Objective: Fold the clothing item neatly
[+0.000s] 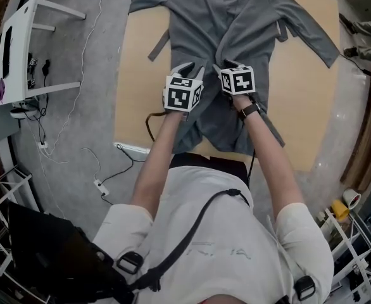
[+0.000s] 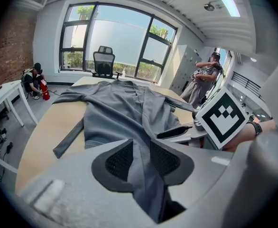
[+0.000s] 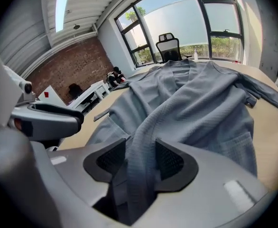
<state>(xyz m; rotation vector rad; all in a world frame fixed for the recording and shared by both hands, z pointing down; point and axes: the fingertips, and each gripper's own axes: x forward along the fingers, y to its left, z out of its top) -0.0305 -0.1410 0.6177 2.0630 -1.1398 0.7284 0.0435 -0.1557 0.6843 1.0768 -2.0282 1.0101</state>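
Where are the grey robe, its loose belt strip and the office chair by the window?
grey robe [image 1: 195,37]: head view, on the left front panel.
belt strip [image 1: 159,45]: head view, midway along the strip that sticks out at the robe's left side.
office chair [image 2: 104,61]: left gripper view, on the backrest.

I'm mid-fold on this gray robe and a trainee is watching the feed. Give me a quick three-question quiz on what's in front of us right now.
1. True or false: the robe lies spread out on the floor.
2. What is between the jaws of the left claw?
A. a fold of the robe
B. a cable
C. nothing
3. Short answer: in the left gripper view, what piece of furniture stands beyond the far end of the table, in front of the window?

Key
1. False: it lies on the table.
2. A
3. A chair.
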